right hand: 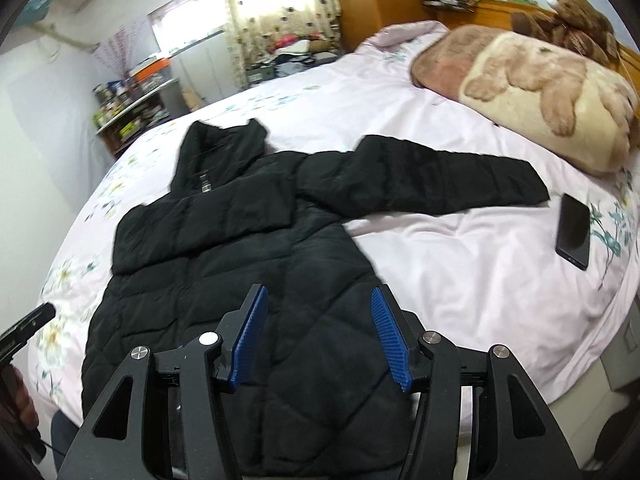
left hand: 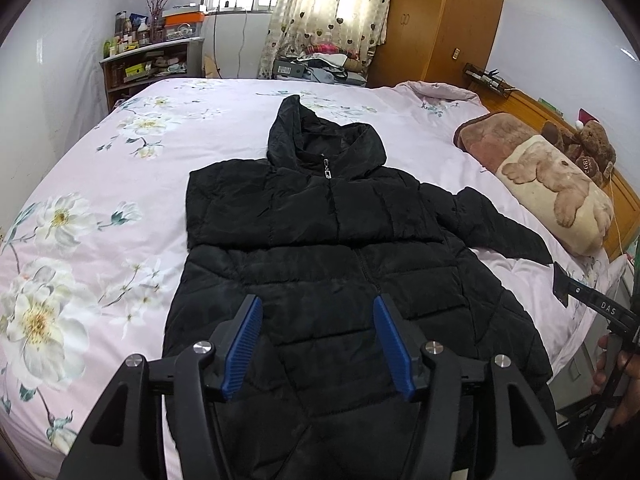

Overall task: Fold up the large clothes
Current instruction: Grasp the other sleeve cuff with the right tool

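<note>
Left wrist view: black puffer jacket [left hand: 332, 248] lies front-up on the bed [left hand: 120, 184], zipped, hood away from the camera, hem nearest. One sleeve looks already folded across the chest; the other sleeve [left hand: 496, 224] sticks out toward the pillow [left hand: 556, 192]. Left tool [left hand: 318, 340] hovers over the lower hem, blue pads apart, nothing between them. Right tool just visible at the far right edge.

Right wrist view: same jacket [right hand: 224, 264], outstretched sleeve [right hand: 432, 184] flat on the sheet, cuff near a phone [right hand: 574, 231] but not touching. Right tool [right hand: 320, 332] above the hem area, pads wide apart, empty.

Step, prob.: sleeve folding, half done. Next move likely calls for the right tool to grab the free cuff & bring it across the chest w/o dragging the phone.

Containers: none in reach; background shelf clutter too small to read.
</note>
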